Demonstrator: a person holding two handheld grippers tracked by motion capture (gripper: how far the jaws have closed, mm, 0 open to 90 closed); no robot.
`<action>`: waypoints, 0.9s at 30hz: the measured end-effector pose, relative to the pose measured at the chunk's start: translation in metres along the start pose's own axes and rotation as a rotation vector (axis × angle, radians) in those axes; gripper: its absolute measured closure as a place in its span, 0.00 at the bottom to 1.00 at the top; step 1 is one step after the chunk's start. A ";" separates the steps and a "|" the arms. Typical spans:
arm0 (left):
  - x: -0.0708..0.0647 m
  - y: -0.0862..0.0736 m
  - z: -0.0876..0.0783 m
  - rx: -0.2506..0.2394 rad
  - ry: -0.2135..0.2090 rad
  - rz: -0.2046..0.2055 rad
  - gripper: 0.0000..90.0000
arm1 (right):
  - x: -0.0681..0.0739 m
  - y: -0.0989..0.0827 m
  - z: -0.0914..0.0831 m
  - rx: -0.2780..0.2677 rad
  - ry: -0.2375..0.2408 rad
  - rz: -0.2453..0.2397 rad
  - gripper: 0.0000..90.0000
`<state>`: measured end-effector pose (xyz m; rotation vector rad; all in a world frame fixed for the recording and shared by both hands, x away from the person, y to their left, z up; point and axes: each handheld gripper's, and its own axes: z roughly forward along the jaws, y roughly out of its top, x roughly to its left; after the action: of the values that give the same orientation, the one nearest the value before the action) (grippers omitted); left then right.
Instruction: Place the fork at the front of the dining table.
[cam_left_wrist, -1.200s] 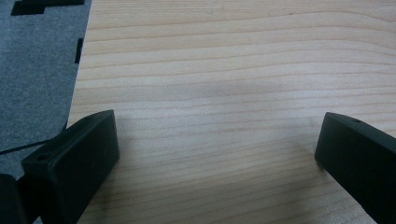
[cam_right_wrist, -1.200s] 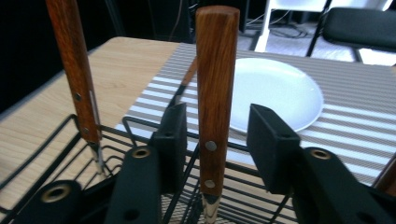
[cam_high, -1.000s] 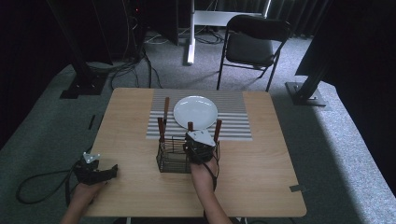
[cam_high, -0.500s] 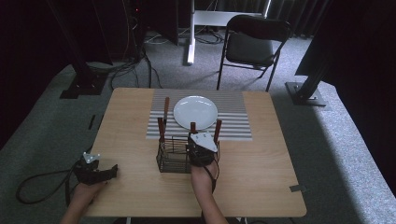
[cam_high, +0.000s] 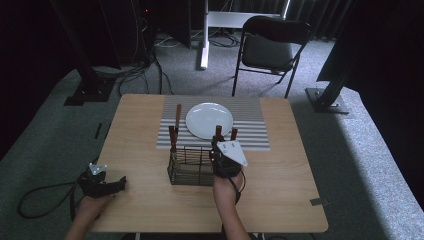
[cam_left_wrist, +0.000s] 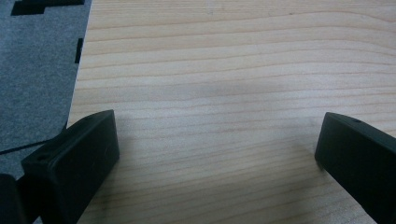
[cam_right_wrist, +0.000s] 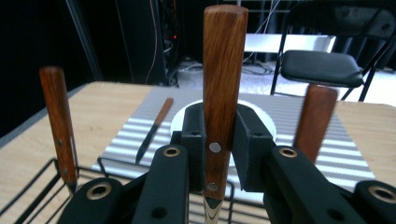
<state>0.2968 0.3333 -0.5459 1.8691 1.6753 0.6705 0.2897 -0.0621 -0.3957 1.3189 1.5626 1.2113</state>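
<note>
- No brand, label or readable writing on anything.
- Right gripper (cam_right_wrist: 219, 154): black plastic jaws, brass-coloured rivets on the linkage, clamped on a wooden-handled knife (cam_right_wrist: 223, 93).
- Held knife: smooth reddish-brown handle, rounded rectangular, two metal rivets; it stands upright between the jaws, top of the handle well above the pads, a sliver of pale blade visible below them.
- In the high view the right gripper (cam_high: 223, 150) sits at the right end of the wire basket (cam_high: 190, 167), grey three-cornered plate on top, and the held knife's handle (cam_high: 218, 132) pokes up past it.
- Wire basket: thin black wire, rectangular, open grid, on the table just in front of the mat's near edge.
- Another wooden handle (cam_right_wrist: 58, 126) stands upright at the basket's left end, one more (cam_right_wrist: 315, 123) just right of the held knife; same wood, same rounded shape.
- Fourth knife (cam_right_wrist: 152, 130) lies flat on the striped placemat (cam_high: 250, 117), left of the plate, apart from the basket.
- Placemat: grey-white fine stripes, rectangular, cloth-like.
- White plate (cam_high: 209, 120): round, glossy, bare, on the mat just behind the basket.
- Table (cam_high: 135, 130): pale wood with visible grain, rectangular.
- Left gripper (cam_left_wrist: 215, 149): matte black blocky jaws standing wide apart, nothing between them, just bare tabletop.
- In the high view the left gripper (cam_high: 107, 183) sits at the table's near-left edge, well apart from the basket.
</note>
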 end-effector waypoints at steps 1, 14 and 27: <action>0.000 0.000 0.000 0.001 0.000 0.001 0.00 | 0.000 0.000 0.000 0.000 0.000 0.000 0.85; 0.000 0.000 0.000 0.001 -0.004 0.005 0.00 | -0.014 0.044 -0.012 -0.121 -0.020 -0.001 0.84; 0.000 0.000 0.000 0.001 -0.004 0.005 0.00 | -0.018 0.070 -0.013 -0.161 -0.015 -0.011 0.84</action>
<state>0.2967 0.3338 -0.5459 1.8751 1.6695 0.6678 0.3003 -0.0807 -0.3259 1.2115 1.4278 1.2889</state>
